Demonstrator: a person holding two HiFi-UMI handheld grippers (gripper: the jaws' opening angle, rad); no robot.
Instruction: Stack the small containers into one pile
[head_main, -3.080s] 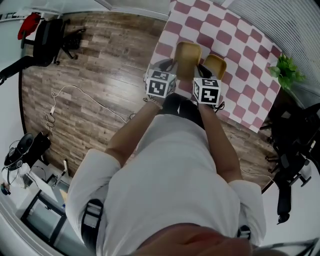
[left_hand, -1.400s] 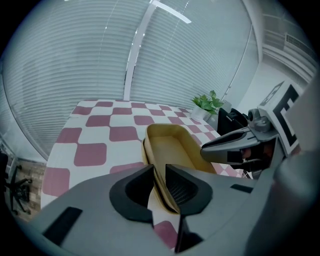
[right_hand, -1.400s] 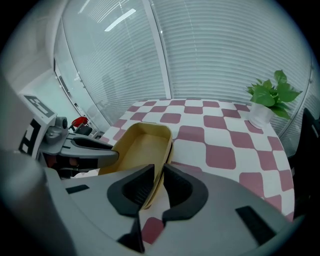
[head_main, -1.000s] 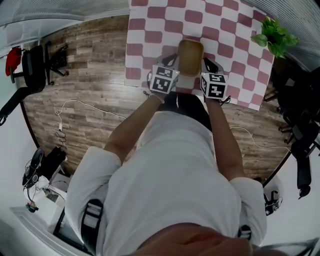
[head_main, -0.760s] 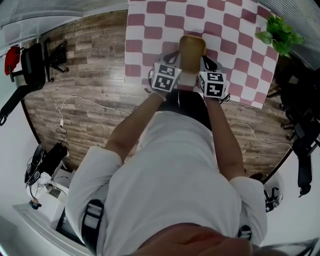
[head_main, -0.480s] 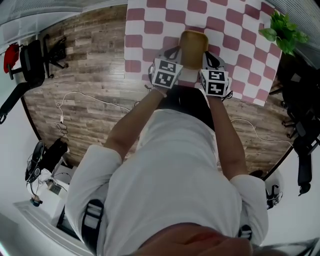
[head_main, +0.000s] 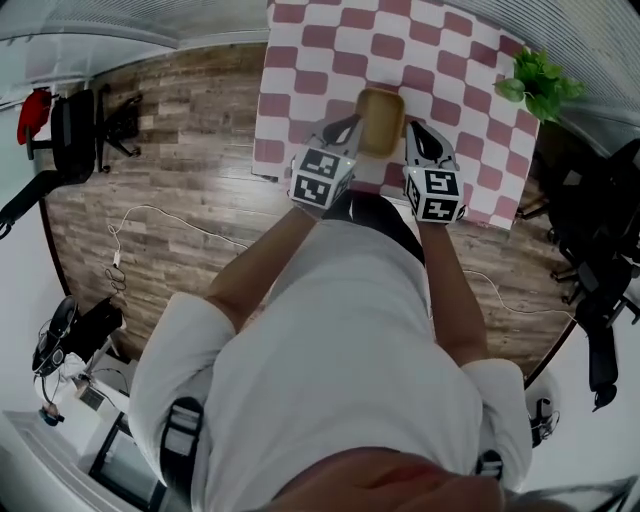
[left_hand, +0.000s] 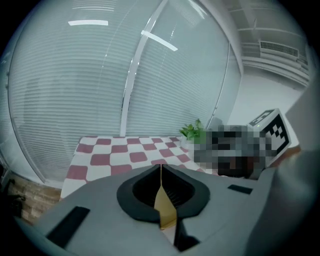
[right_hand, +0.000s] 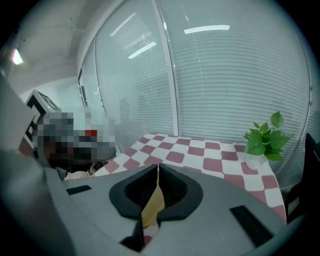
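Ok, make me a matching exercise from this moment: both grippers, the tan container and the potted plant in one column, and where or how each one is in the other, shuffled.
Things:
1. left gripper
2. right gripper
3. potted plant
4. tan container

Place or state:
A. near the right edge of the table
B. between the two grippers
C. shut on the container's right wall
D. shut on the container's left wall

Pairs: 1-D, 2-C, 3-A, 4-B

Wearer: white short-sleeved shirt (head_main: 340, 330), dark lower garment (head_main: 375, 215). Both left gripper (left_hand: 161, 170) and right gripper (right_hand: 158, 170): grey shells, black jaw linings. Black-and-white marker cubes (head_main: 320, 178) at head view's 12 o'clock.
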